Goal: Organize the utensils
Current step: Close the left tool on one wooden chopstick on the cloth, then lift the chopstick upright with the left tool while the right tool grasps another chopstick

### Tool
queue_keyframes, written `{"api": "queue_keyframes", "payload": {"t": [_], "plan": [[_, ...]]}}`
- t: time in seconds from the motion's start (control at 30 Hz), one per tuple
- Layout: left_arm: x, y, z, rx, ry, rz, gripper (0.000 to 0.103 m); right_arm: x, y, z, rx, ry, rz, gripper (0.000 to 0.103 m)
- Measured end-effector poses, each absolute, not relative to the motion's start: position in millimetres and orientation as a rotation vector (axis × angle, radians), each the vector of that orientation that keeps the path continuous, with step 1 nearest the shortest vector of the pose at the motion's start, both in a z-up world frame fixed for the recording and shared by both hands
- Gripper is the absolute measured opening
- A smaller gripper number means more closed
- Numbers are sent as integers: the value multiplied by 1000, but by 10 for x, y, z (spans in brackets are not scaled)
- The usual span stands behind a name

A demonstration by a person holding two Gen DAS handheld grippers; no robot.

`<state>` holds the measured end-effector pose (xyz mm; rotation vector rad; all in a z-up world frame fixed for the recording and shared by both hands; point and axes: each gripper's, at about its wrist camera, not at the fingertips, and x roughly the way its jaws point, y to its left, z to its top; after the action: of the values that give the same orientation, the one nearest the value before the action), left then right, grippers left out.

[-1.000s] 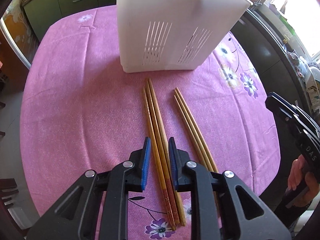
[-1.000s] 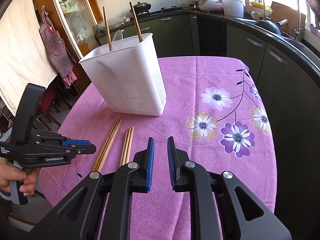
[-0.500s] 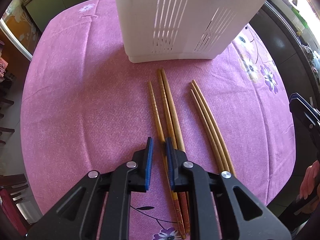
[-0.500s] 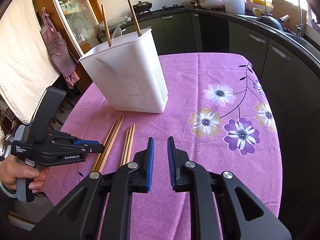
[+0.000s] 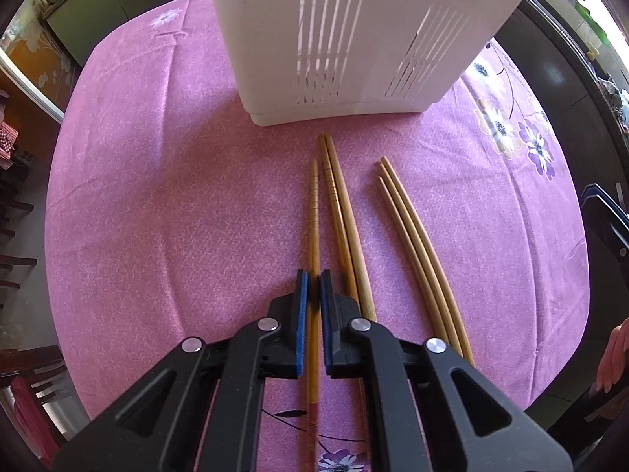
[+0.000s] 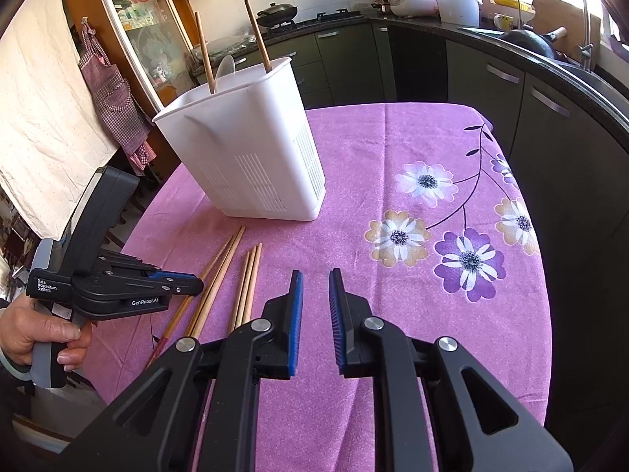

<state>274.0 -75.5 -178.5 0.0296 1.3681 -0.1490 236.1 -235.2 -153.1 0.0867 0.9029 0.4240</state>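
Wooden chopstick [image 5: 313,212] sits clamped in the left hand-held gripper [image 5: 314,281]; only the right view shows two sticks [image 6: 257,35] standing in the white holder [image 6: 251,149].

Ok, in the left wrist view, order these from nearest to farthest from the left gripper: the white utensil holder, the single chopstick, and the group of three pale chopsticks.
1. Single chopstick: between the pads of the left gripper, which has shut on it.
2. Three pale chopsticks: lying on the cloth off to the right, beyond another pair.
3. White utensil holder: standing at the far end, past the chopstick tips.
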Motion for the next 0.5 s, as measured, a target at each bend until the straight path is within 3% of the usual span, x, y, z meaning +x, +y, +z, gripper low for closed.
{"api": "queue_keyframes", "payload": {"t": [0.5], "plan": [[2324,-389,-902,-6,1146,-182,7,2406,-2162,-1589,25,947,443,14]]}}
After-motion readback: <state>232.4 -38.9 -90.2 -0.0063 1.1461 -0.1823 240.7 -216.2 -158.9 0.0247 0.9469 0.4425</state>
